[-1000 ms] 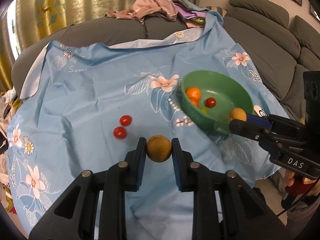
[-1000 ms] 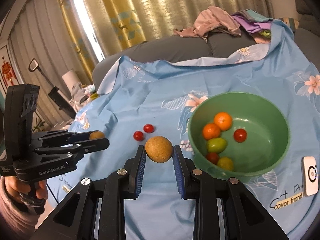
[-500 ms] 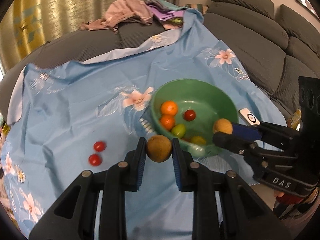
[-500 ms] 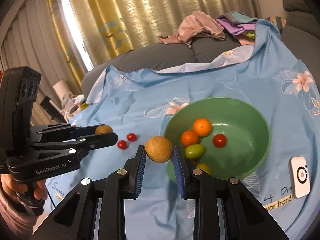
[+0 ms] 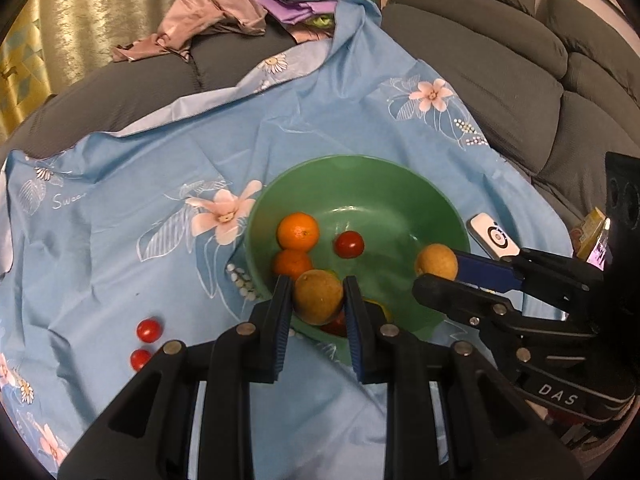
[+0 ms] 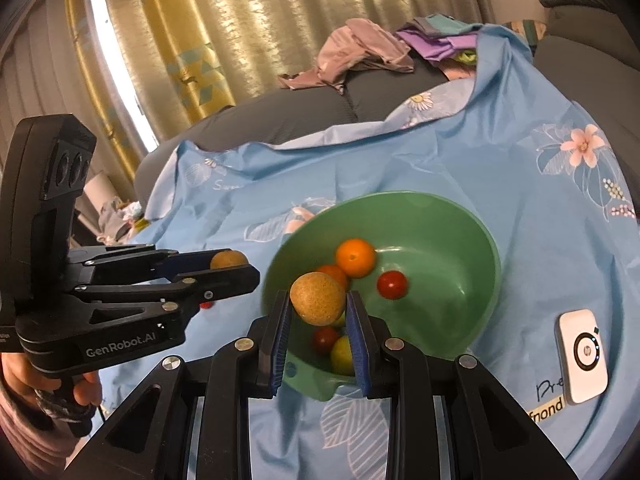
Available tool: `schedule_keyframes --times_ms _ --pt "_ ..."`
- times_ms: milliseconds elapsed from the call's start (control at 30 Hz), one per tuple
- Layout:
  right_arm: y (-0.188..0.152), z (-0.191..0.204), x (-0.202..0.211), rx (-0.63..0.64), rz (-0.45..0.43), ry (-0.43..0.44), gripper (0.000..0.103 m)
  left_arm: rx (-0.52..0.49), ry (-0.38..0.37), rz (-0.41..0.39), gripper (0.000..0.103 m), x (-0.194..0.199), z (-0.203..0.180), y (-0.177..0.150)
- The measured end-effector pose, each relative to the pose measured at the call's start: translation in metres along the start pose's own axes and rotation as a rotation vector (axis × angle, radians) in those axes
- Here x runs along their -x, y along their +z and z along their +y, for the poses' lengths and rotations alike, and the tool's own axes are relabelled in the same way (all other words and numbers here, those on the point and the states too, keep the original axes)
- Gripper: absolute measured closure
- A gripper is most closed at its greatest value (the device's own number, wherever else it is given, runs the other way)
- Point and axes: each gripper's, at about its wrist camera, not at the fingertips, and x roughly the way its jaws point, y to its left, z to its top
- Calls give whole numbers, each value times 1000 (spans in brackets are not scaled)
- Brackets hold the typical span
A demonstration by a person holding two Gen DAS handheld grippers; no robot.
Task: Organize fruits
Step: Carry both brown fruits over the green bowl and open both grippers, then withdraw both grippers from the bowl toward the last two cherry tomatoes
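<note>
A big grey sofa (image 5: 500,64) wraps the room, gold curtains (image 6: 224,32) behind it, and a heap of clothes (image 5: 224,12) sits on its back. Spread over the seat is a blue floral cloth (image 5: 120,184), wrinkled all over. On it stands the green bowl (image 5: 384,184), and inside are two oranges (image 5: 298,232), a cherry tomato (image 5: 349,244) and, in the right wrist view, a yellow-green fruit (image 6: 341,354) low down. The left gripper (image 5: 318,300) is clamped tight on a brown round fruit (image 5: 318,298), poised over the bowl's near rim. The right gripper (image 6: 318,308) is pinched shut on a second brown fruit (image 6: 317,298), also above the bowl. Two loose tomatoes (image 5: 149,330) lie on the cloth left of the bowl. A small white device (image 6: 582,354) rests to the bowl's right.
</note>
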Motion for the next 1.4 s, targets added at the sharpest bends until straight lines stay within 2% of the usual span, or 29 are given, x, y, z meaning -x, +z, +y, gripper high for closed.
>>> schedule_keyframes --times_ms 333,800,833,900,933,967,1000,1067,1267,1400 --pt "-2 -16 -14 -2 28 -86 74 -24 -1 57 78 -35 -4 5" --pt "-4 -21 -22 12 51 -136 74 -23 18 101 77 -56 -1 2" --pt "-4 -21 -23 11 54 -142 74 -21 22 102 75 -56 0 2" --pt "-4 -21 -23 8 60 -157 74 -19 28 104 65 -56 0 2" --pt "-4 -21 -23 8 61 -160 74 -18 36 103 52 -56 0 2" --pt "-4 -22 -23 6 64 -165 73 -17 37 97 45 -54 0 2" --pt "-4 -22 -23 4 67 -169 70 -15 36 90 43 -52 0 2" --pt "-4 -22 -20 -4 67 -178 68 -15 64 87 26 -48 -1 2" --pt "-4 -15 -2 -28 30 -159 68 38 91 59 22 -19 7 -16" --pt "-11 5 12 -12 19 -112 68 117 124 50 17 10 24 -49"
